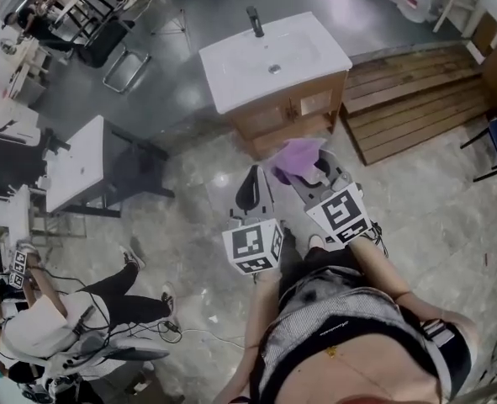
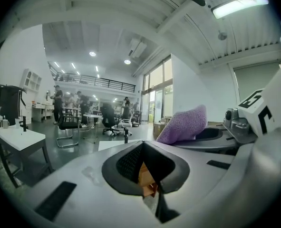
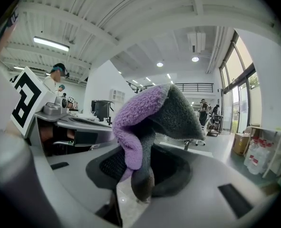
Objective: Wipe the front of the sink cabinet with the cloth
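I judge that this is the approach step: the cloth is in hand, but wiping has not begun. My right gripper [image 3: 145,175] has its jaws closed on the purple and grey cloth [image 3: 150,113], pinching it by a lower fold, and the rest of it stands up loose above the jaws. In the right gripper view only the room and ceiling show behind the cloth, so it is pressed on nothing. My left gripper [image 2: 145,165] has its jaws together and nothing between them. It is just to the left of the right one and a little nearer to me.

In the head view the sink cabinet [image 1: 294,108] stands on the far side of both grippers, with the wooden front facing me under the white sink top [image 1: 273,57]. The cloth [image 1: 297,158] hangs near the low part of that front, and I believe it is apart from it.

For the next move I think the right gripper must go forward until the loose cloth lies flat on the wood, and then sweep across.
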A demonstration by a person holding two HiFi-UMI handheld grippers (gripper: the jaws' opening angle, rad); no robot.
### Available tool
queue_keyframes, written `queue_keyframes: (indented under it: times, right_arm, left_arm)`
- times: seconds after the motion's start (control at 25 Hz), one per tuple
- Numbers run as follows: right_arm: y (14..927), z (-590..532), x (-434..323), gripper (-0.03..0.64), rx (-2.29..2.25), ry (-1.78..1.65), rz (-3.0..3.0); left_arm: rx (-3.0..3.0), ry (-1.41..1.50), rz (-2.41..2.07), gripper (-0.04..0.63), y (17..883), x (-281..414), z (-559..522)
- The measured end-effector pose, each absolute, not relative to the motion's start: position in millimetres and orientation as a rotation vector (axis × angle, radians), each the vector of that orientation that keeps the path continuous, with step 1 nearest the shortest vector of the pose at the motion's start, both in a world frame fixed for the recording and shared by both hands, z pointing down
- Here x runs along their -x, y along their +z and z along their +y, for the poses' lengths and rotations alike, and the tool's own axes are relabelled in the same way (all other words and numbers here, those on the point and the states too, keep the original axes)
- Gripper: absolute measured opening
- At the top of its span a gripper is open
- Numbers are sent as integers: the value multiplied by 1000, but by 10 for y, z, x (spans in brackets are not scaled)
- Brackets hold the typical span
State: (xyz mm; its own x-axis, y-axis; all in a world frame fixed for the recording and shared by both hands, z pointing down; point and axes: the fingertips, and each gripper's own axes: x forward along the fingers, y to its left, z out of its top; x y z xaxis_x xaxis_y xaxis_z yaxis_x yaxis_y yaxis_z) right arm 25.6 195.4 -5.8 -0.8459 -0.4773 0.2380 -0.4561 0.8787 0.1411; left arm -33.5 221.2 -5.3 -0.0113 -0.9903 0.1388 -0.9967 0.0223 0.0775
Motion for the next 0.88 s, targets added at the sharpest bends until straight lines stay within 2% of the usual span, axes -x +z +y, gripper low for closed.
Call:
queue_keyframes:
  times: [0.88]
  right_arm:
    - [-105, 744, 899, 176, -935, -121, -2703]
  left_arm:
    - [-2273, 40, -1977, 0, -66, 1607, 887]
